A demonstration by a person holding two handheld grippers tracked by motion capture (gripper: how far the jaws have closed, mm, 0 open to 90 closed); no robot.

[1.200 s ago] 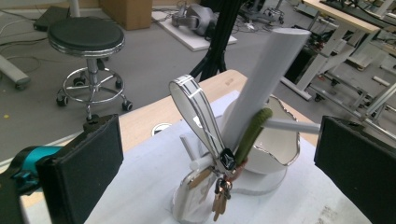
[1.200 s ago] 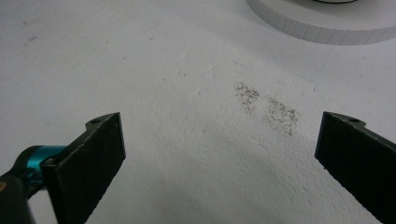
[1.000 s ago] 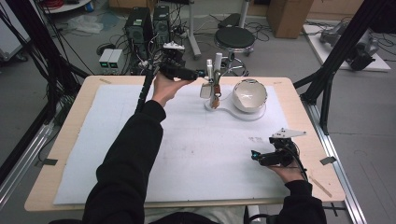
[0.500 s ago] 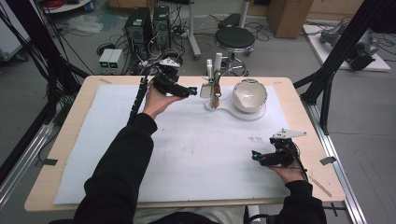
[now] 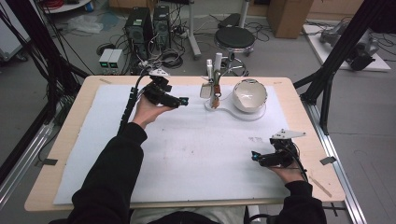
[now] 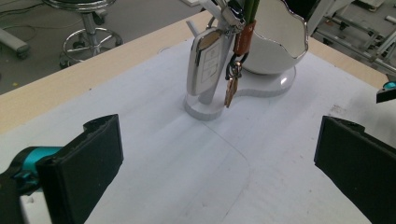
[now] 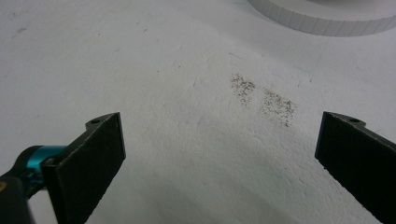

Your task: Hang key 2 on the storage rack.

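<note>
A white stand (image 5: 236, 112) at the back middle of the table carries a shiny egg-shaped bowl (image 5: 250, 94) and a post from which a silver car key fob (image 6: 205, 60) and brass keys (image 6: 230, 88) hang. My left gripper (image 5: 180, 101) is held above the mat just left of that post, open and empty; in the left gripper view the fob hangs well ahead of the wide-apart jaws. My right gripper (image 5: 258, 157) rests low at the front right, open, with bare white mat (image 7: 196, 121) between its jaws.
A white foam mat (image 5: 187, 154) covers most of the wooden table (image 5: 70, 135). Black frame legs (image 5: 327, 79) stand at the right rear corner. Behind the table are a stool (image 5: 235, 38), computer cases (image 5: 142, 23) and cables on the floor.
My left gripper has drawn back leftward from the key post, by about a hand's width, and has dropped a little. The right gripper has stayed put.
</note>
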